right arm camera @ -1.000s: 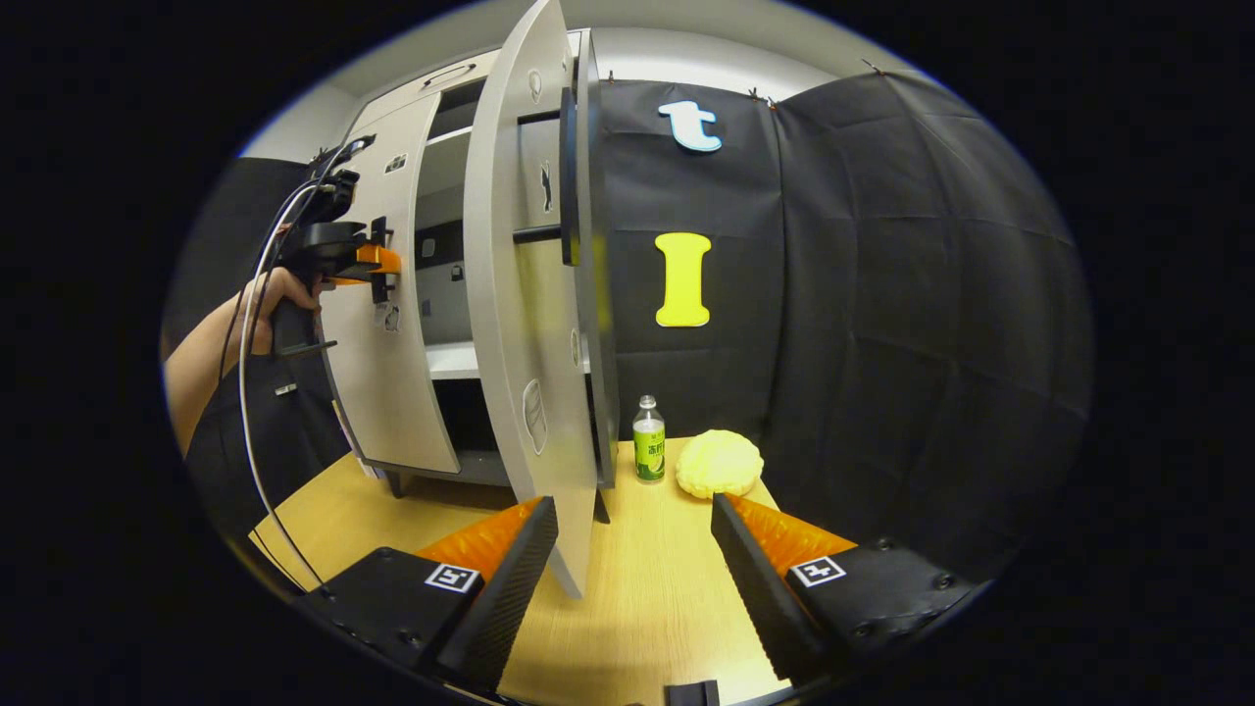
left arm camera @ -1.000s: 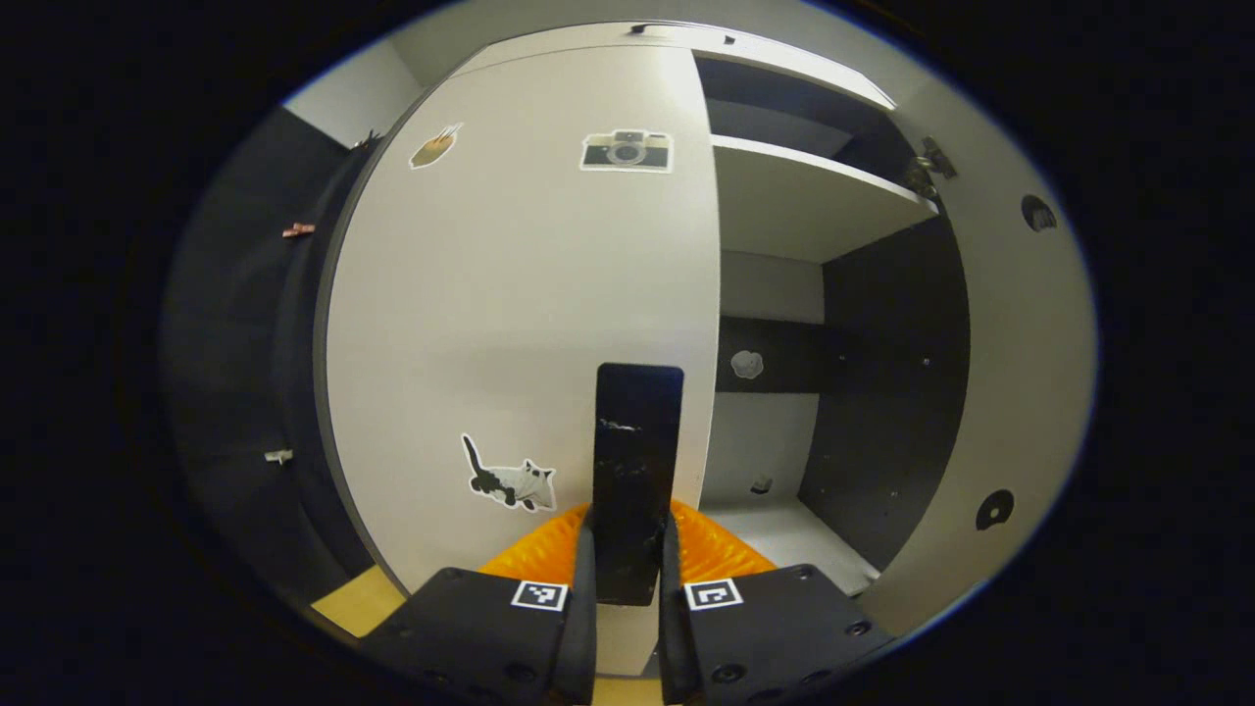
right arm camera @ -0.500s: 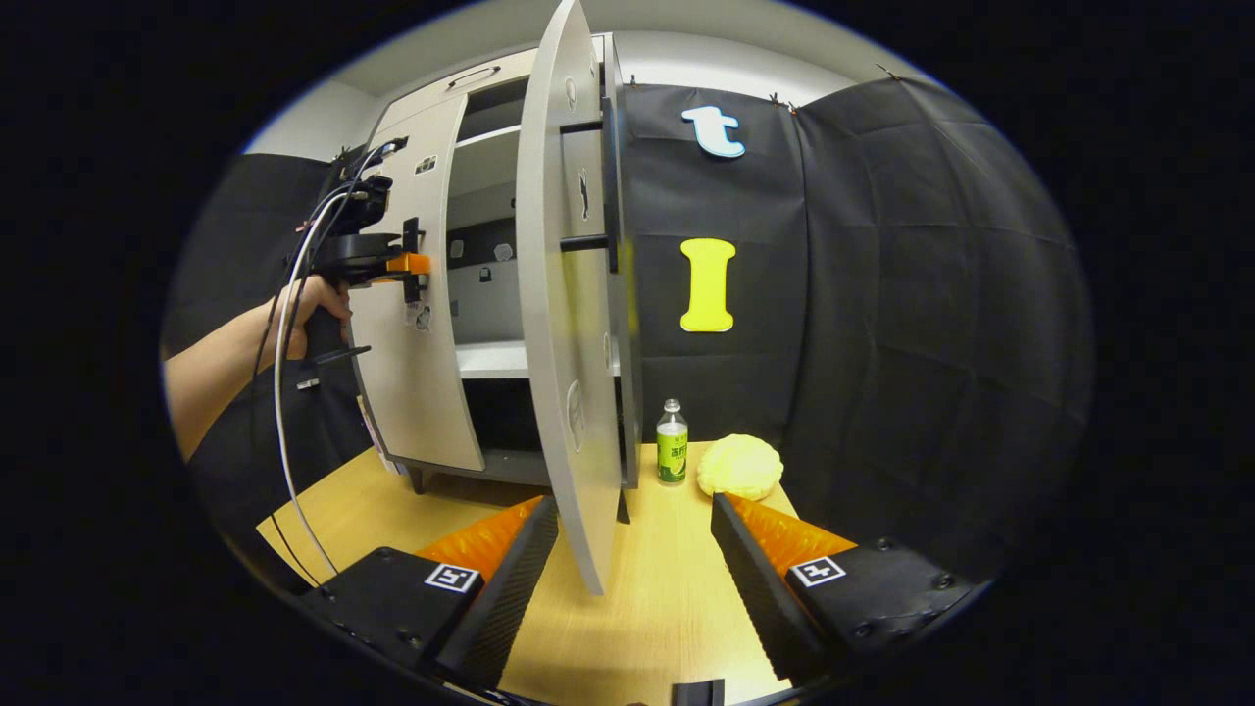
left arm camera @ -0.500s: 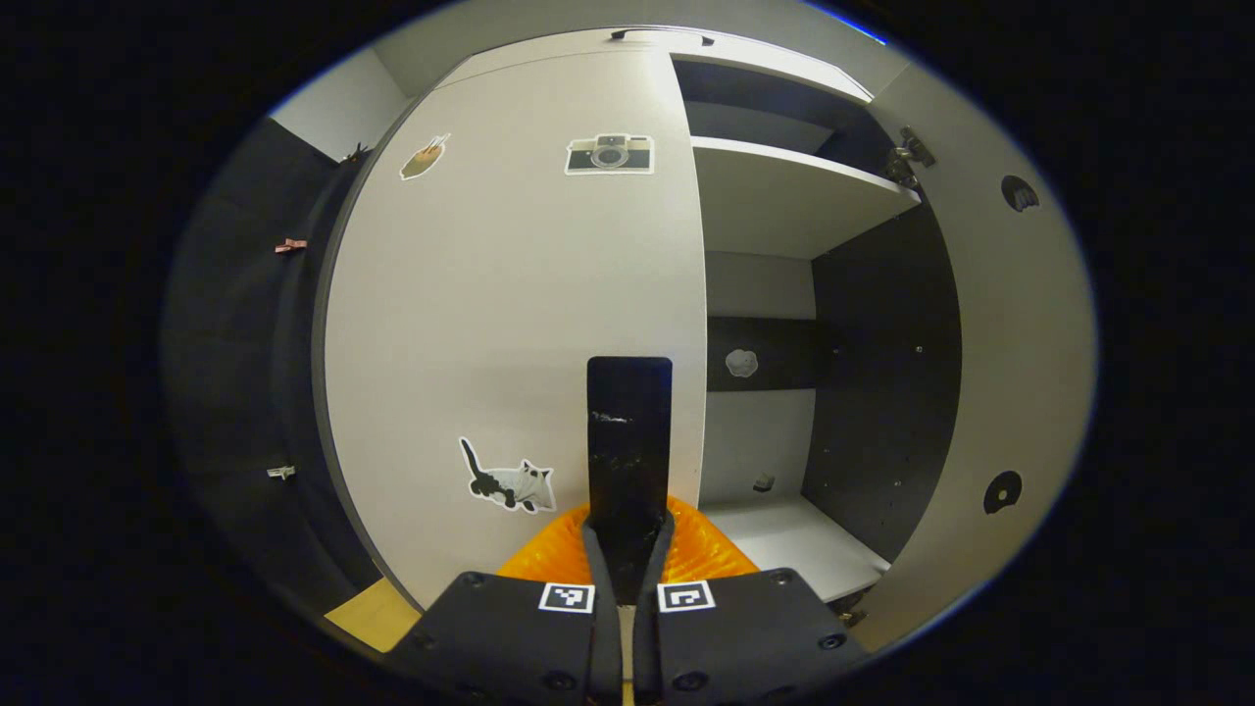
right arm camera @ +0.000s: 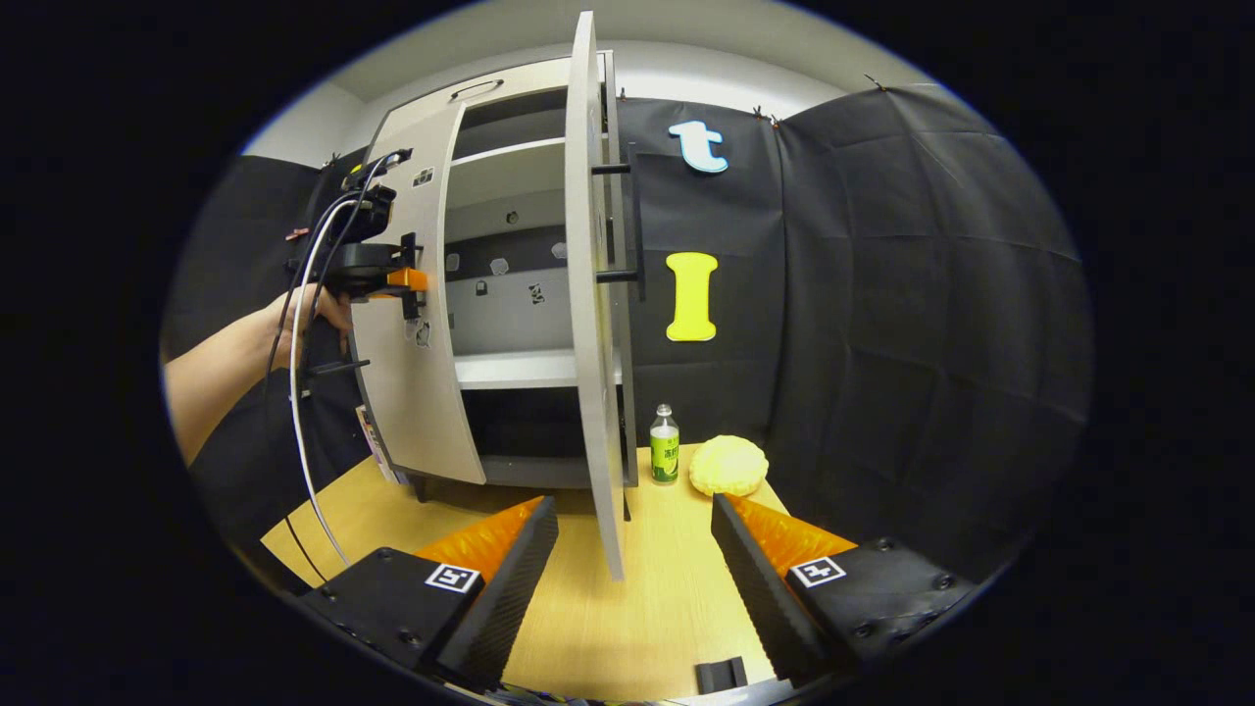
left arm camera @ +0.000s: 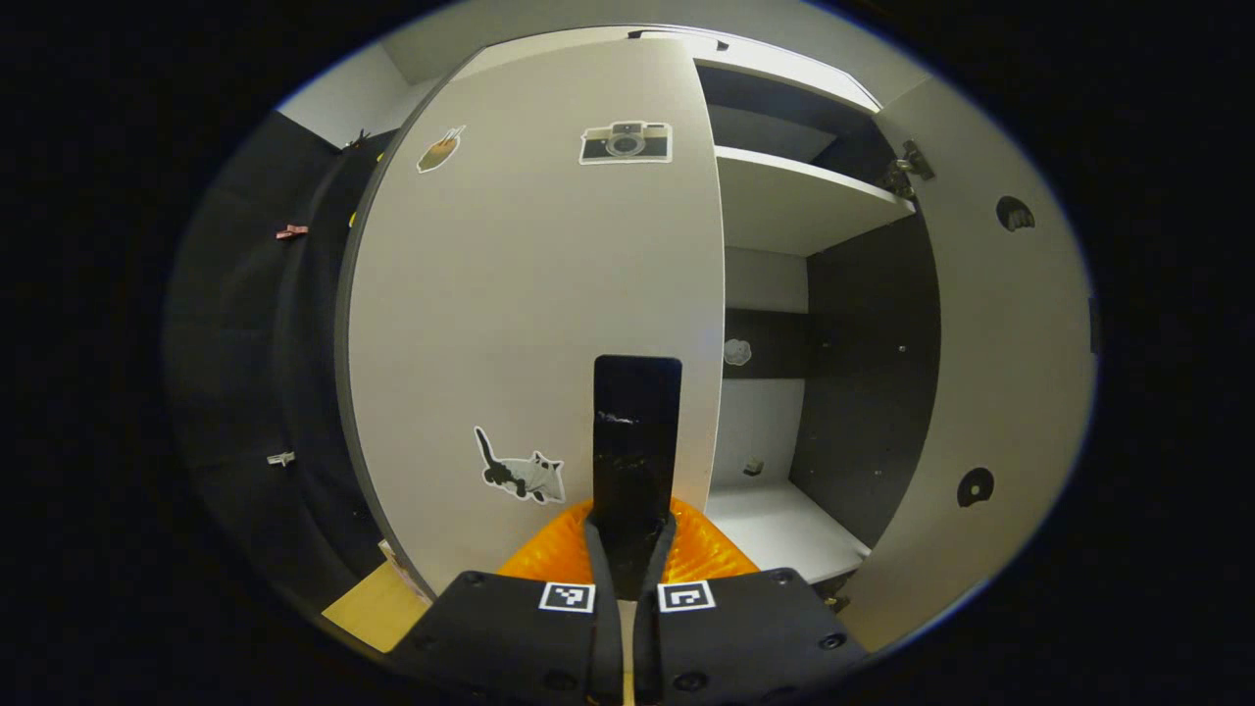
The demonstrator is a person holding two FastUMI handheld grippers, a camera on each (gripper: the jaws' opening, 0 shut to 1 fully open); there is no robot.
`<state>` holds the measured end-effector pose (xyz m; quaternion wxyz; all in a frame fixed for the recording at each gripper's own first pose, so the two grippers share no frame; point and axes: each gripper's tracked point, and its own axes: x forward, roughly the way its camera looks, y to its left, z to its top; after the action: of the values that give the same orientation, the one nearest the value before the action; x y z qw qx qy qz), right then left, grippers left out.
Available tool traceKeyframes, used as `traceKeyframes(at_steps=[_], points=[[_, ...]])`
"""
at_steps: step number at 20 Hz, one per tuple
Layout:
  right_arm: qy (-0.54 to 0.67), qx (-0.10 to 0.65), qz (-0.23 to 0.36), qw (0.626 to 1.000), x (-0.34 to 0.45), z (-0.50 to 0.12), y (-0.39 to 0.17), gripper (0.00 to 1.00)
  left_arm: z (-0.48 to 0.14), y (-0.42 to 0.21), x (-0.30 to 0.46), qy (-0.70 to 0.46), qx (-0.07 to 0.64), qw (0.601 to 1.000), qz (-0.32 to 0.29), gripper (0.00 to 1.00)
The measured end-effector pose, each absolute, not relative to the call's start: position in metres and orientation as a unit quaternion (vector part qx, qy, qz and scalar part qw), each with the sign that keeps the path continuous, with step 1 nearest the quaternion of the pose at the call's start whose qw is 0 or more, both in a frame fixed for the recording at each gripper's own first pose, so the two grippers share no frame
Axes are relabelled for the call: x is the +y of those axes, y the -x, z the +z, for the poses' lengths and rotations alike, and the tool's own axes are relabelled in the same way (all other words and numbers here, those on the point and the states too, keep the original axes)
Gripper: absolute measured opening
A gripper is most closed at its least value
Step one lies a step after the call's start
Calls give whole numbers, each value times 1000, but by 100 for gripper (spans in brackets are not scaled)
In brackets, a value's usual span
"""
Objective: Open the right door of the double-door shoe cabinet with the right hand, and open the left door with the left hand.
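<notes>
Left hand-held gripper [left arm camera: 627, 534] clamped on left door handle [left arm camera: 635, 431]; right hand-held gripper [right arm camera: 632, 549] apart

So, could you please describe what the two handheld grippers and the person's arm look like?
Each gripper has black housings with a small square black-and-white marker on each side and orange ribbed parts behind the fingers: left gripper, right gripper. Seen from the right gripper view, the left gripper has a black body with an orange part, and white and black cables loop down from it. The forearm is bare, no sleeve visible.

Left gripper [left arm camera: 627, 549] clamped on left door [left arm camera: 529, 294] handle [left arm camera: 635, 431].
</notes>
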<state>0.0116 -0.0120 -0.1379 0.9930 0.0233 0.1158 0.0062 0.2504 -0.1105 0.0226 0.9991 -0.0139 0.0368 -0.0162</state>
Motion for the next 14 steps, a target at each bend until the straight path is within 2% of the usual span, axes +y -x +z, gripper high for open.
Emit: traceKeyframes(at_steps=[10,14], points=[[-10,92,5,996,95,-110,25,99,28,-229,-92,24,29,995,-90,9],[-4,89,-6,996,101,-113,27,99,31,-220,-84,29,12,994,-104,9]])
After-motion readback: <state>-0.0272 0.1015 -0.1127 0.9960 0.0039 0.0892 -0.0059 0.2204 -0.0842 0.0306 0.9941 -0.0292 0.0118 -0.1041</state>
